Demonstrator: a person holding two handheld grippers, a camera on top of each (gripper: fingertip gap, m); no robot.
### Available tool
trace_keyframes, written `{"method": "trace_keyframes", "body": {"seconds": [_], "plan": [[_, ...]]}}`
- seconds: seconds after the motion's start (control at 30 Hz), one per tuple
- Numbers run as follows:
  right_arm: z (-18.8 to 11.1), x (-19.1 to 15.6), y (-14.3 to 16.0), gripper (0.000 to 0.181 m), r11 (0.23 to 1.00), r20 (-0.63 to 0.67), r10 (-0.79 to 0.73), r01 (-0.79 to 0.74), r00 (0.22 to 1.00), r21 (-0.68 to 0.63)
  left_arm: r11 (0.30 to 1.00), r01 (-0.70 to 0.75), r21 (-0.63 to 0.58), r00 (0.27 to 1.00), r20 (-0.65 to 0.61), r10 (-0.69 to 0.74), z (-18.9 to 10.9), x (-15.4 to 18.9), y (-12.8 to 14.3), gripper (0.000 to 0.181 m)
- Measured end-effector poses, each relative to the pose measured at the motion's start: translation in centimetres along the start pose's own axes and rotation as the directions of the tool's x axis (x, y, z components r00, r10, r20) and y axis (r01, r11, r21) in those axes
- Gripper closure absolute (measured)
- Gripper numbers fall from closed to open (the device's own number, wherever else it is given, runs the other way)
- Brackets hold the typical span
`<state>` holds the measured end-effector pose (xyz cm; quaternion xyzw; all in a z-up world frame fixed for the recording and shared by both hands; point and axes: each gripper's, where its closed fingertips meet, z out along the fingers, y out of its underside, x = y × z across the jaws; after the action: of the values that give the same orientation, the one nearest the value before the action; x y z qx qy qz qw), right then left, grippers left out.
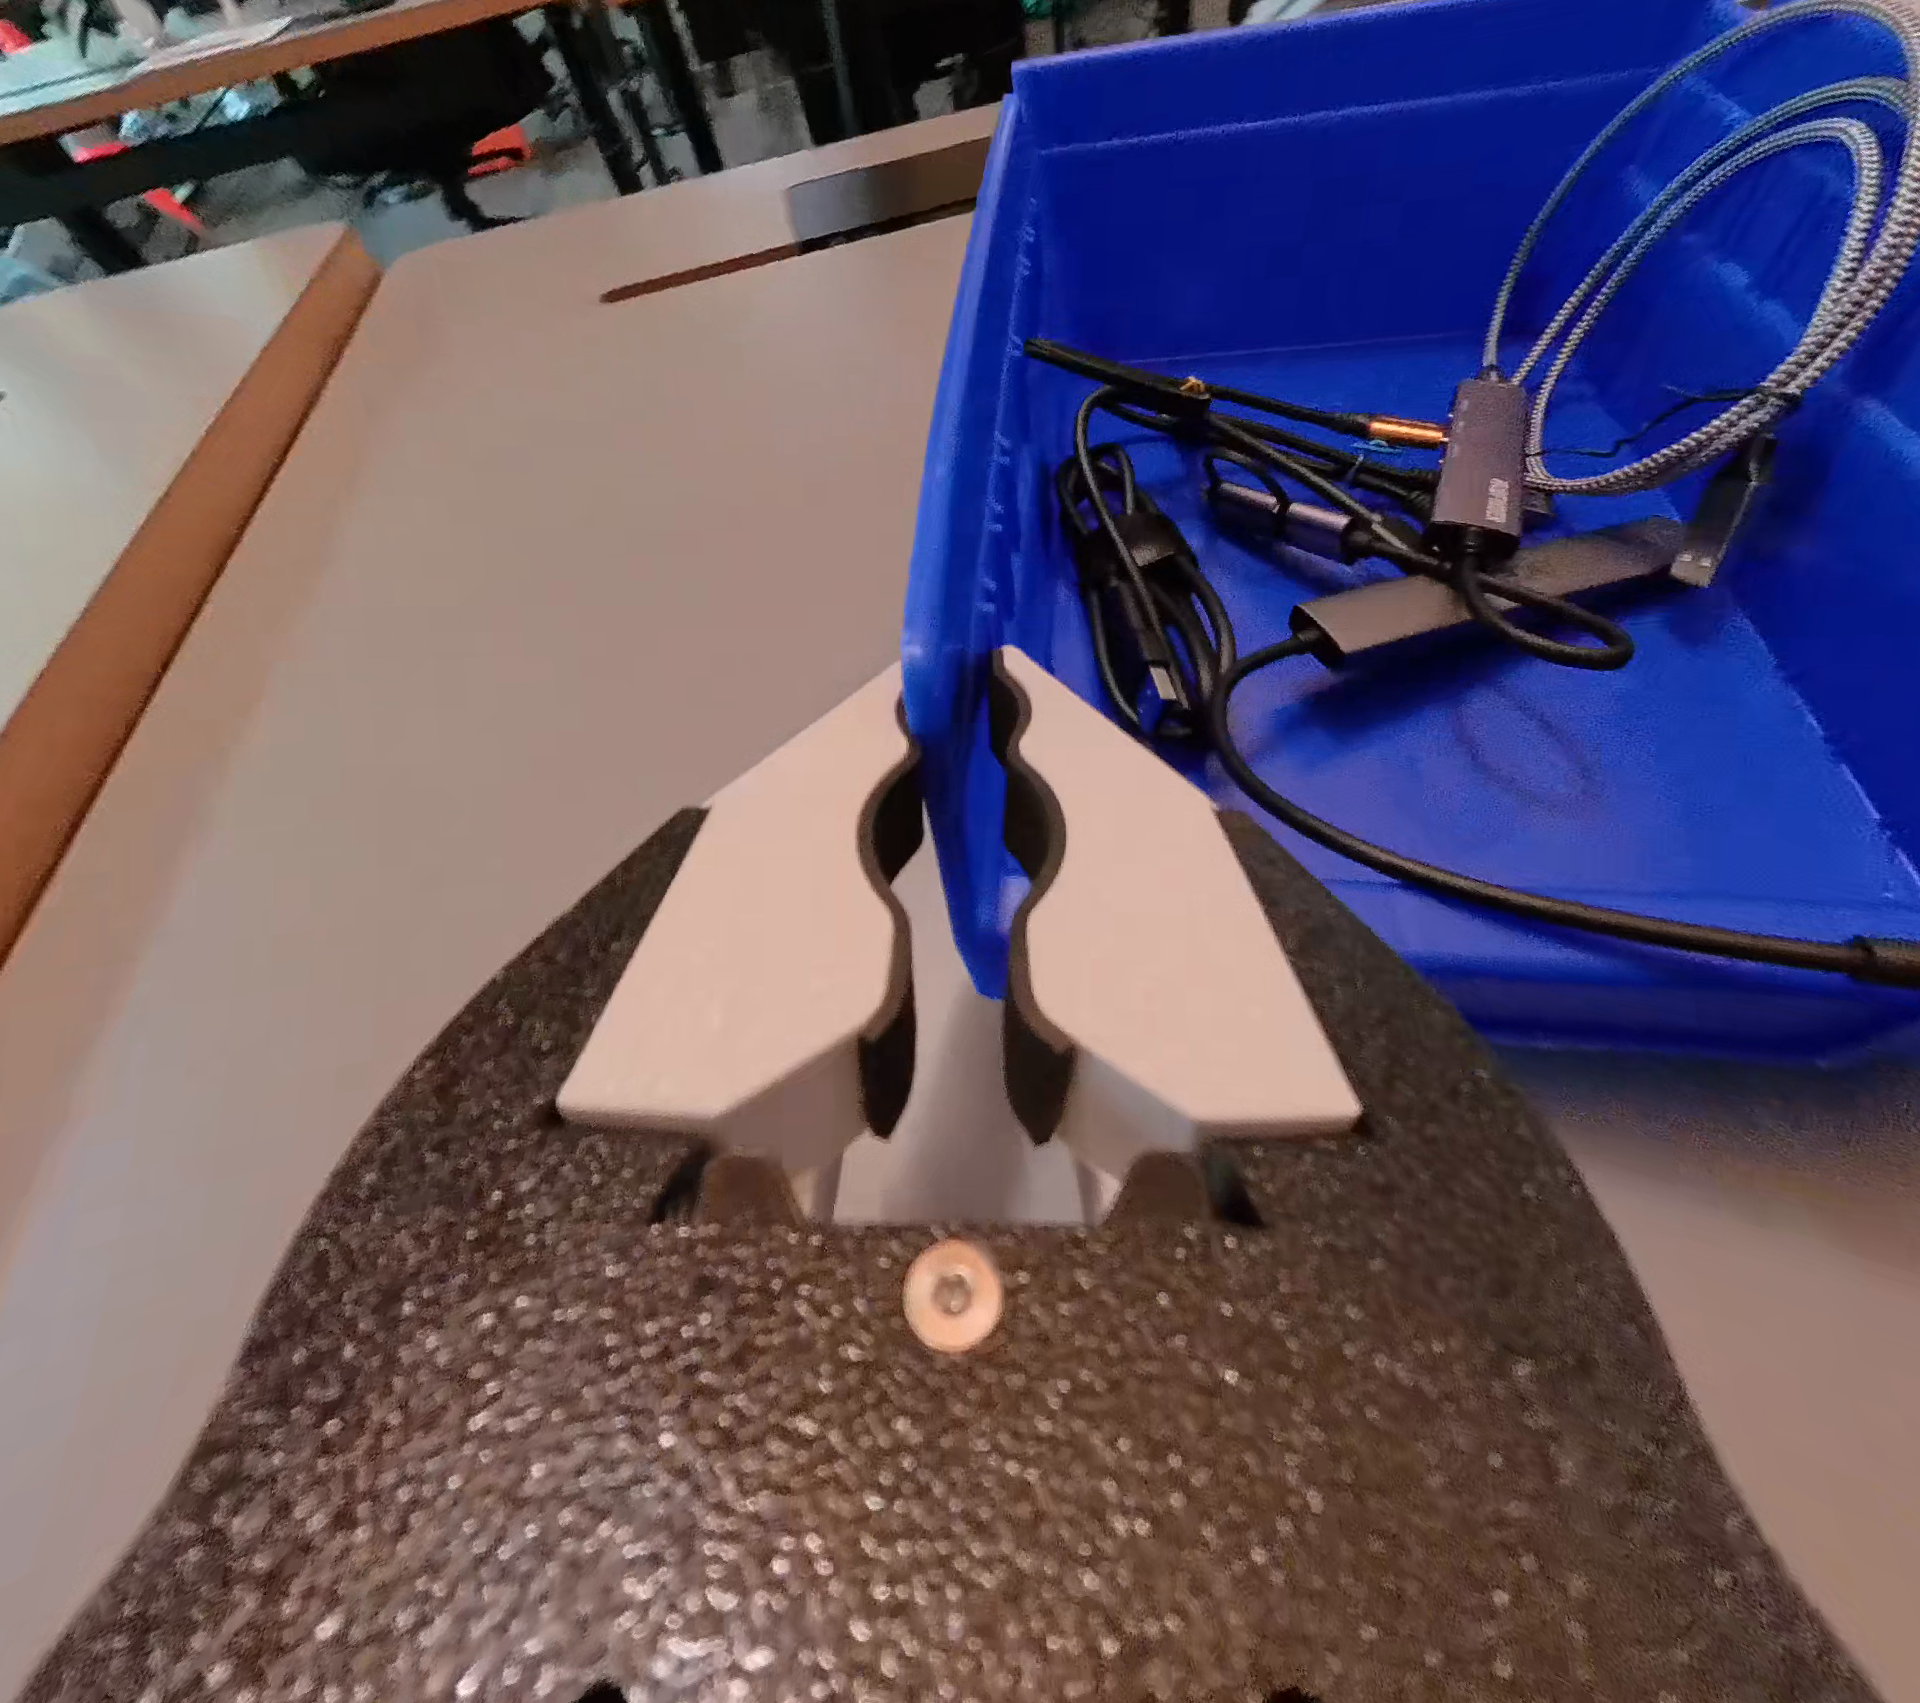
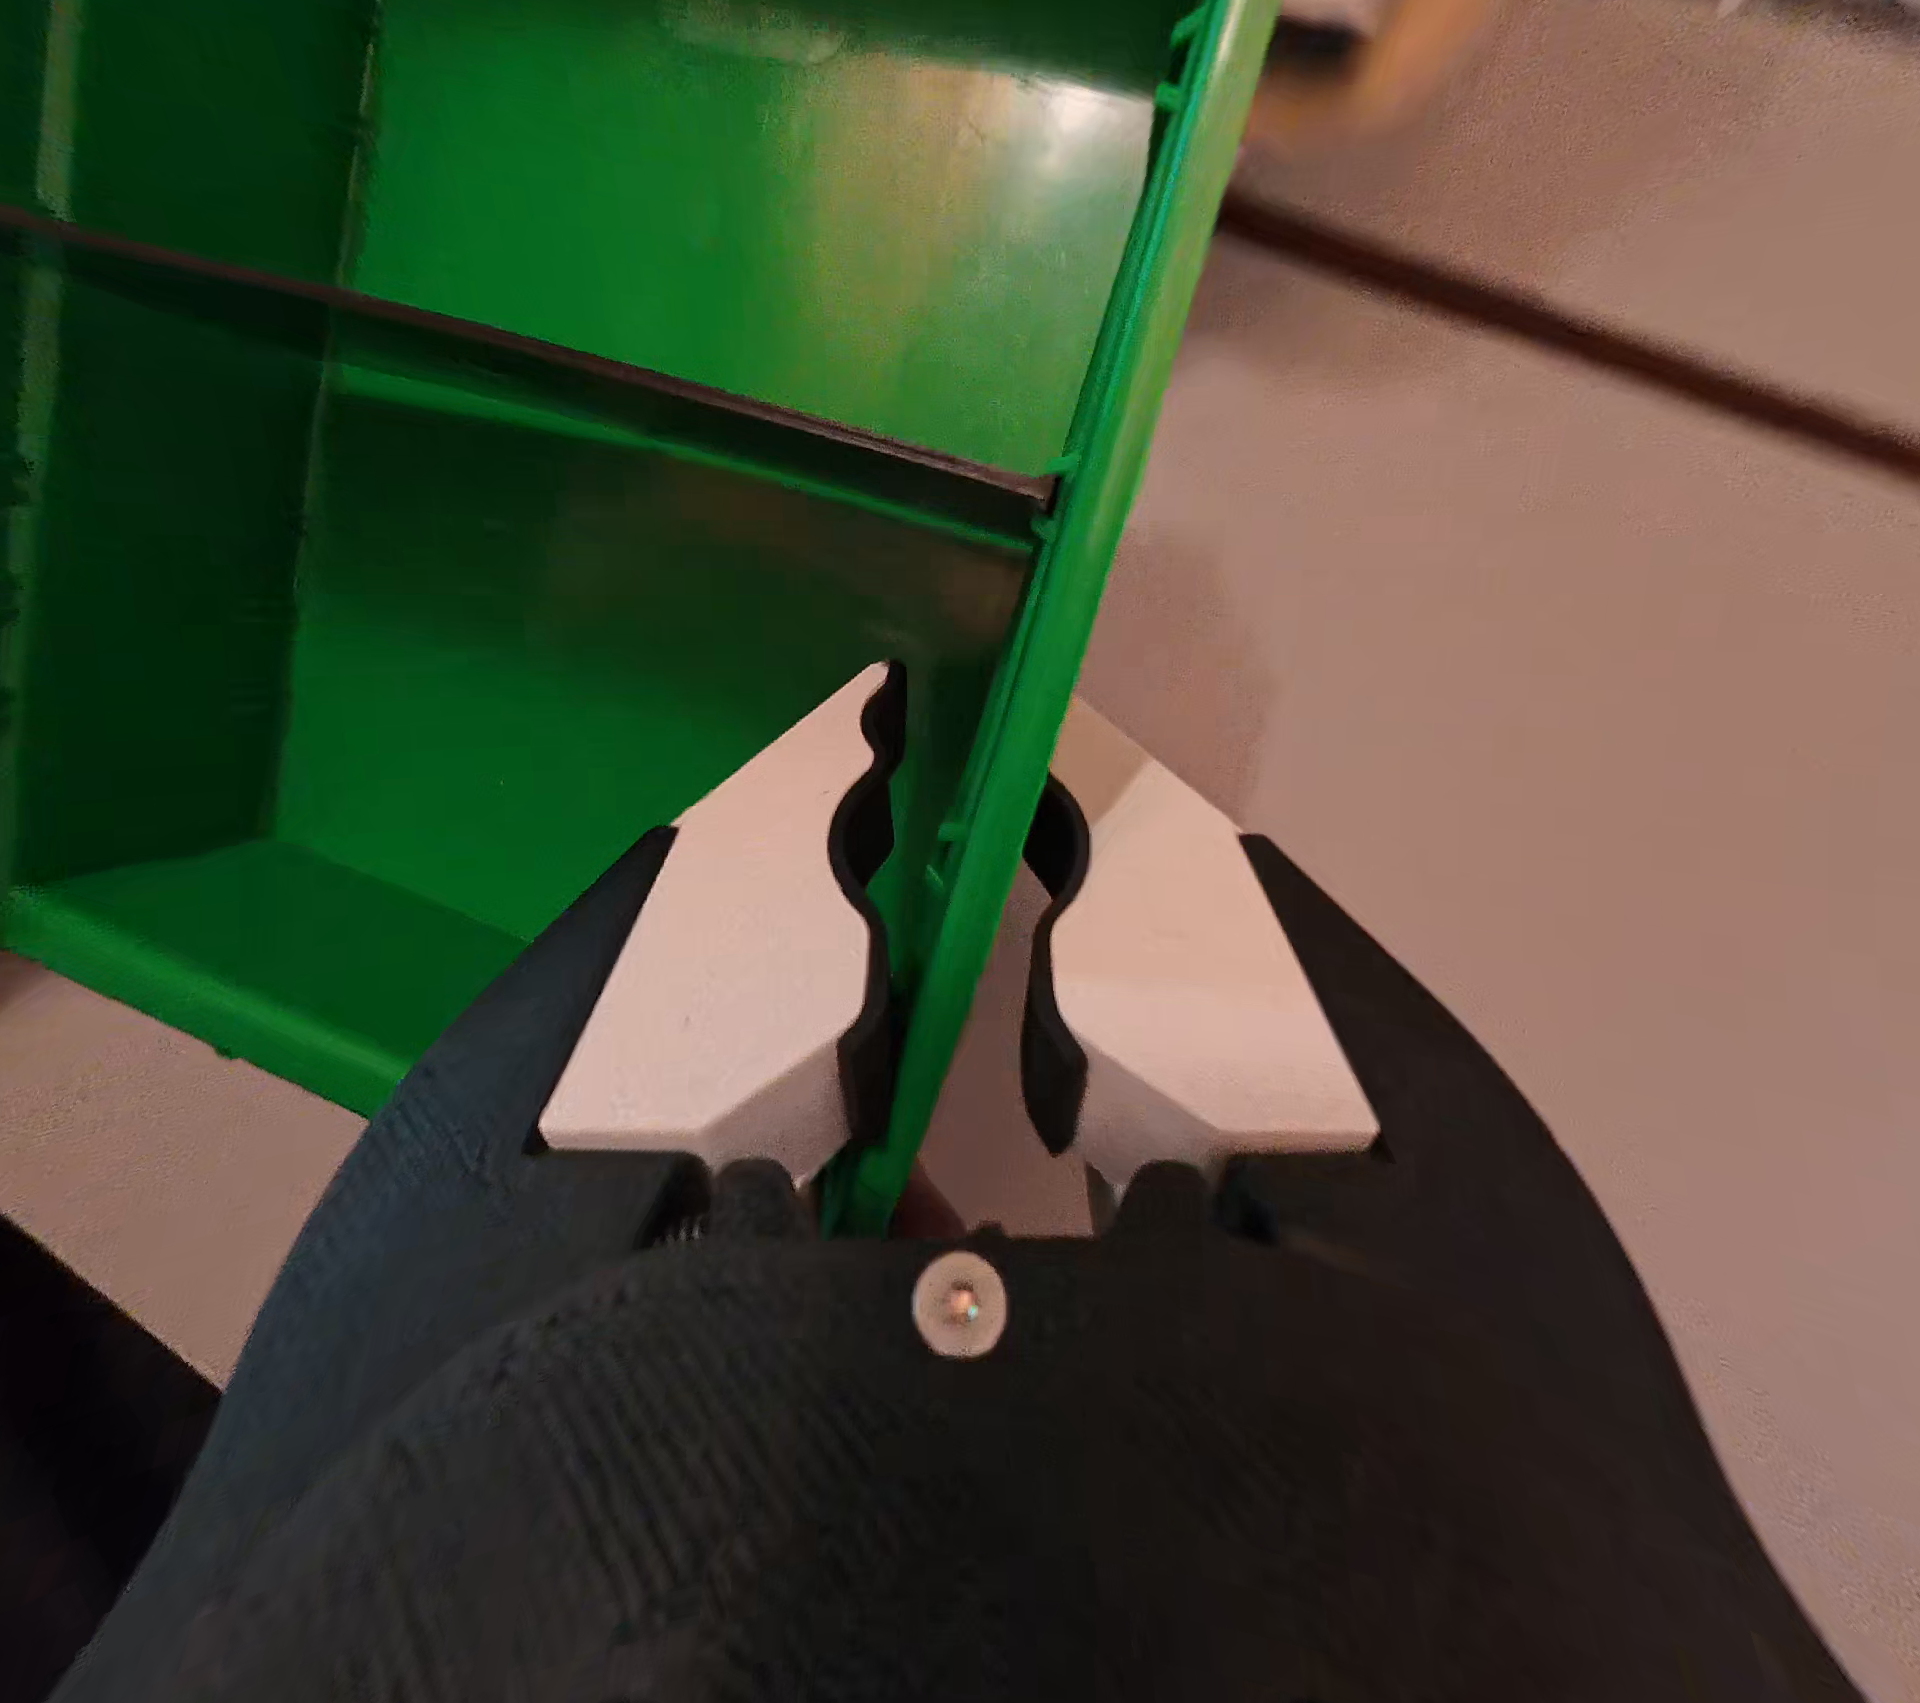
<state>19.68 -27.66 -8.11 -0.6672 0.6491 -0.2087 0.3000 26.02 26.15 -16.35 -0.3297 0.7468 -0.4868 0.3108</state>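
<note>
Over the table, left gripper [image 1: 951,697] pinches blue bin [image 1: 1351,199] wall, right gripper [image 2: 971,708] green bin [image 2: 727,251] wall.

Blue bin [image 1: 1351,219], green bin [image 2: 623,199]

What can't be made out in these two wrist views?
- Left wrist view: whether the left gripper actually pinches the blue bin wall; its own fingers hide the contact.
- Left wrist view: the blue bin's right side and the braided cable loop, cut off by the frame edge.
- Right wrist view: the green bin left part, cut off; the right gripper covers its near corner.
- Both views: background, blurred.
</note>
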Motion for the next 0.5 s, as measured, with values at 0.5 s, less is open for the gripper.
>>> {"method": "trace_keyframes", "body": {"seconds": [0.5], "plan": [[1.9, 17.9, 14.5, 0.162, 0.942, -0.136, 0.224, -0.25, 0.965, -0.225, 0.983, 0.167, -0.074, 0.975, 0.163, -0.153, 6.6, -10.0, -0.2, 0.171]]}}
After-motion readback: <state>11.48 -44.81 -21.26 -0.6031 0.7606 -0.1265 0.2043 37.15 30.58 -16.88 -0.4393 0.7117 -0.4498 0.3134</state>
